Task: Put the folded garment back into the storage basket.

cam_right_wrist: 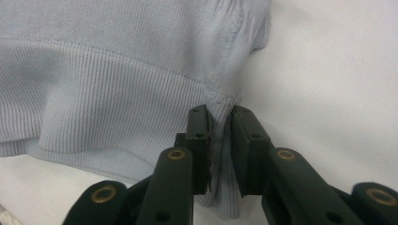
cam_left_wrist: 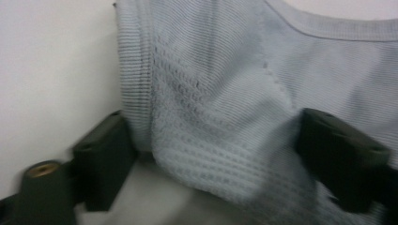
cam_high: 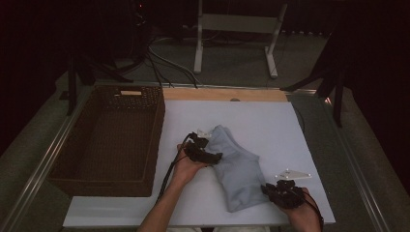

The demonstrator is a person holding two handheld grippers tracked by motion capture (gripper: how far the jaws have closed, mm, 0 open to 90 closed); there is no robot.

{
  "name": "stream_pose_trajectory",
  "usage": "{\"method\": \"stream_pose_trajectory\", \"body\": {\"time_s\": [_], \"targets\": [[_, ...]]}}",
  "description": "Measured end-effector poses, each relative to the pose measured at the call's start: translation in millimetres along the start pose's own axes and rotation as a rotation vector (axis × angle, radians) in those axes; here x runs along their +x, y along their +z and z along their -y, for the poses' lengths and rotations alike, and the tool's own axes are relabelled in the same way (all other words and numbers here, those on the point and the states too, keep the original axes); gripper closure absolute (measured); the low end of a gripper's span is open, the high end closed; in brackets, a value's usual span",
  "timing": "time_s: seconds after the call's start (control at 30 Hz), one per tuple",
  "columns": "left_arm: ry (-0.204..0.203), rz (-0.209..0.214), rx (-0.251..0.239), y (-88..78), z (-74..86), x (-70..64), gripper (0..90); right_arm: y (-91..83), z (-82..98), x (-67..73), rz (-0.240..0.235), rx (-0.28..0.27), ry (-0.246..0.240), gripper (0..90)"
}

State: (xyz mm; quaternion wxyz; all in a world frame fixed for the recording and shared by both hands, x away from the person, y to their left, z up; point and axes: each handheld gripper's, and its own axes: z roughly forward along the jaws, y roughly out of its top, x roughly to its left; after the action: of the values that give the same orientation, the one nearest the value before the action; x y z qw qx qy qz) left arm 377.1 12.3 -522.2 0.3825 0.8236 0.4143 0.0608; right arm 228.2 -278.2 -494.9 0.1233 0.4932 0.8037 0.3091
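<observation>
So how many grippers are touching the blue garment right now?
2. The left gripper sits at the garment's upper left edge, cloth between its wide jaws; the right gripper pinches the lower right corner.

In the left gripper view, the pale blue knit garment (cam_left_wrist: 225, 103) runs past the top, right and bottom edges, and its near fold is blurred. In the right gripper view, the cloth runs off the top and left edges. In the high view, the person's forearm (cam_high: 159, 212) is cut off at the bottom edge.
</observation>
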Motion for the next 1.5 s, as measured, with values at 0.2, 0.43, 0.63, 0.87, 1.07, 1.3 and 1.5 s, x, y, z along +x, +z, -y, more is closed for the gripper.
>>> {"method": "stream_pose_trajectory", "body": {"time_s": [0.2,0.43,0.63,0.87,1.07,1.3,1.5], "targets": [[0.007,0.056,-0.002,1.1,0.7,-5.6,62.7,0.0,-0.1,-0.2,-0.002,0.0,0.003,77.2],[0.032,0.061,0.002,-1.3,-1.6,-10.2,81.3,1.6,0.8,-0.7,-0.004,0.004,0.007,60.5],[0.034,0.061,-0.009,-4.5,-2.9,-11.2,82.1,5.9,0.5,1.5,-0.017,0.03,0.013,41.4],[0.034,0.061,-0.015,-7.2,-4.1,-12.6,82.1,12.4,-0.9,1.1,-0.03,0.06,0.041,41.3],[0.038,0.062,-0.006,-9.6,-6.0,-13.0,82.4,12.3,-3.0,1.5,-0.083,0.082,0.048,64.8],[0.044,0.065,-0.016,-15.3,-10.8,-14.5,82.7,9.8,-2.9,1.5,-0.079,0.066,0.063,78.5],[0.045,0.066,-0.03,-22.9,-16.2,-15.4,82.9,4.7,-5.3,0.9,-0.099,0.039,0.083,79.3]]}}
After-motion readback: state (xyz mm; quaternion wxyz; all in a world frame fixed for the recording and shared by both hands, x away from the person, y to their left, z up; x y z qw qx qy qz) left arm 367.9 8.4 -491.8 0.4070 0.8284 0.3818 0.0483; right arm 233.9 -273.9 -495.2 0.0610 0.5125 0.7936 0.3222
